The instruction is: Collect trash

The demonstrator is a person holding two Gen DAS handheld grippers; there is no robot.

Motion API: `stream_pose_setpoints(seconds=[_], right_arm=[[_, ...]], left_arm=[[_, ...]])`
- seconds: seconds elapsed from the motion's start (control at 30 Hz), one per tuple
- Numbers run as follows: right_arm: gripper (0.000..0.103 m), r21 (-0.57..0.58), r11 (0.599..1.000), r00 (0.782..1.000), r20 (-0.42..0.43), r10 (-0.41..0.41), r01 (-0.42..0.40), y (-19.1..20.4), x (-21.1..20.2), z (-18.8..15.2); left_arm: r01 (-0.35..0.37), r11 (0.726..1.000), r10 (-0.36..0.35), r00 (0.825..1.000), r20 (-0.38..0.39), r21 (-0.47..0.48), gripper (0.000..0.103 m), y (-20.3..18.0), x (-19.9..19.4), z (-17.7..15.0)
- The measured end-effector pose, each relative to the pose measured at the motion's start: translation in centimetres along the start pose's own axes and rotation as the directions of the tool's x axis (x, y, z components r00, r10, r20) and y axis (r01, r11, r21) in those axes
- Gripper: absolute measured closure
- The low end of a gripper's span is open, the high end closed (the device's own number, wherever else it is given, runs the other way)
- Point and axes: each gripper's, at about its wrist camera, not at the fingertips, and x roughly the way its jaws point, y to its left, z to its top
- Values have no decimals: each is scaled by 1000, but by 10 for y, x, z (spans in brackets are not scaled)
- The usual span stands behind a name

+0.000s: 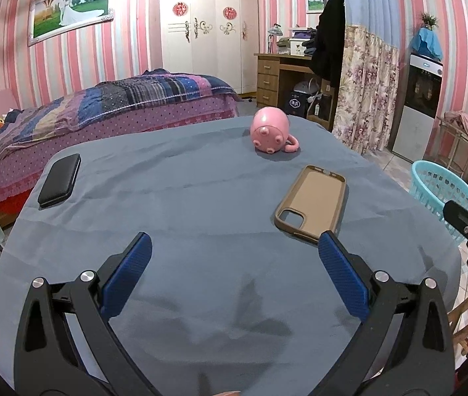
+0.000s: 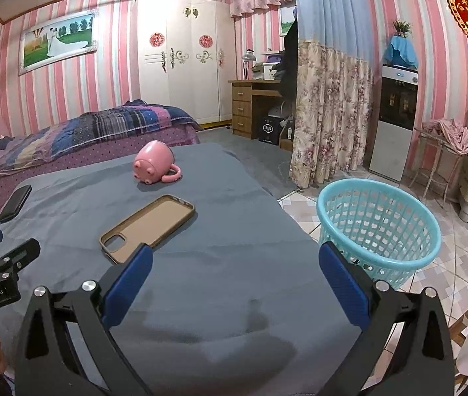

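Note:
A table under a grey-blue cloth (image 1: 200, 198) holds a pink pig mug (image 1: 271, 130) lying on its side, a tan phone case (image 1: 311, 199) lying open side up, and a black case (image 1: 59, 180) at the left edge. The same table (image 2: 234, 264), mug (image 2: 154, 163), phone case (image 2: 149, 226) and black case (image 2: 15, 203) show in the right wrist view. A turquoise mesh basket (image 2: 379, 227) stands on the floor right of the table; it also shows in the left wrist view (image 1: 442, 191). My left gripper (image 1: 234, 247) is open and empty above the cloth. My right gripper (image 2: 235, 257) is open and empty near the table's right edge.
A bed with a patchwork quilt (image 1: 101, 109) lies behind the table. A white wardrobe (image 1: 204, 26), a wooden desk (image 1: 280, 76), a floral curtain (image 2: 329, 112) and a water dispenser (image 2: 395, 115) stand further back. Tiled floor (image 2: 465, 257) surrounds the basket.

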Motion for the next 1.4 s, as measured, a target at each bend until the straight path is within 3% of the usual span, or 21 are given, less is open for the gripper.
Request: stream_pose_setpoints(seconds=[0.83,1.4], right_arm=[[4,-50,999,1000,23,9,-8,18,0,-1],[4,-52,999,1000,27,9,-7,18,-1,0]], left_arm=[[1,1000,-2,998,60,18,6,-2,-14,1],[-3,1000,1,998,61,19,5,-2,-15,3]])
